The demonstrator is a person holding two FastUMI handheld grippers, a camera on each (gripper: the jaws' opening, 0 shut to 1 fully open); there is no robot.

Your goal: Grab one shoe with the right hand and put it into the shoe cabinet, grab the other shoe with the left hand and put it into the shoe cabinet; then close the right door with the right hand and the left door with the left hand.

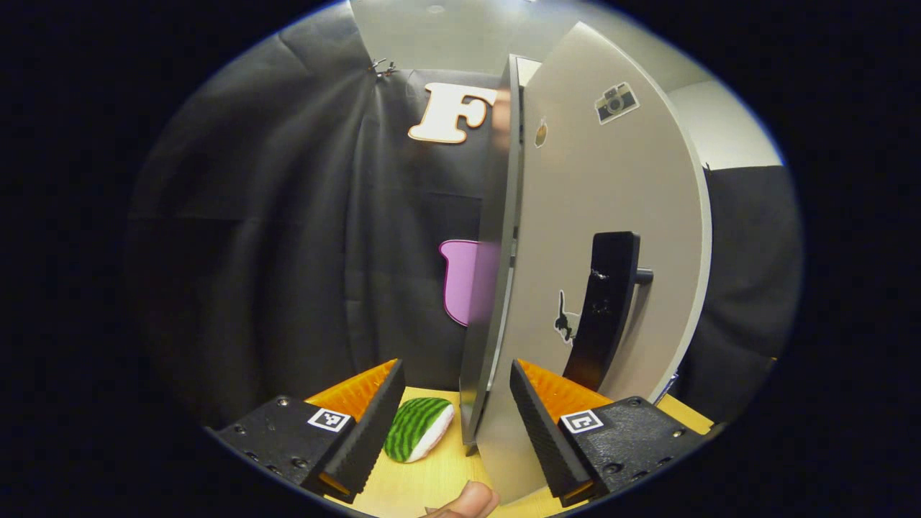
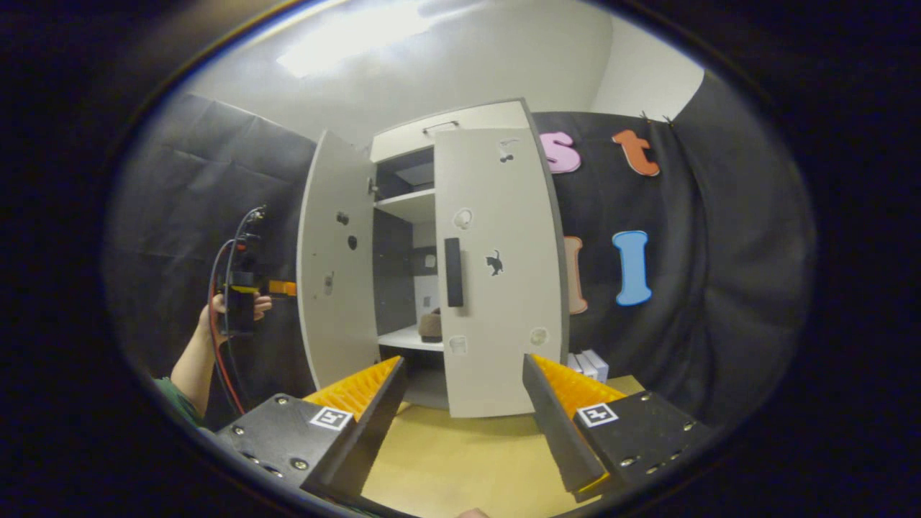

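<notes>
The pale shoe cabinet (image 2: 460,119) stands on the wooden table. Its left door (image 2: 338,288) hangs wide open. The right door (image 2: 504,288), with a black handle (image 2: 453,272), covers the right half, shut or nearly so. A brownish shoe (image 2: 432,325) rests on the lower shelf in the gap between them. My right gripper (image 2: 464,403) is open and empty, a short way back from the cabinet front. My left gripper (image 1: 460,424) is open, close against the outer face of the left door (image 1: 611,187), left of its black handle (image 1: 610,302). A hand holds the left gripper (image 2: 245,295) just outside that door.
A green striped, watermelon-like object (image 1: 417,429) lies on the table (image 1: 432,482) beside the cabinet's side panel (image 1: 493,273). Small white boxes (image 2: 590,365) sit to the right of the cabinet. A person's forearm (image 2: 191,363) reaches in at the left.
</notes>
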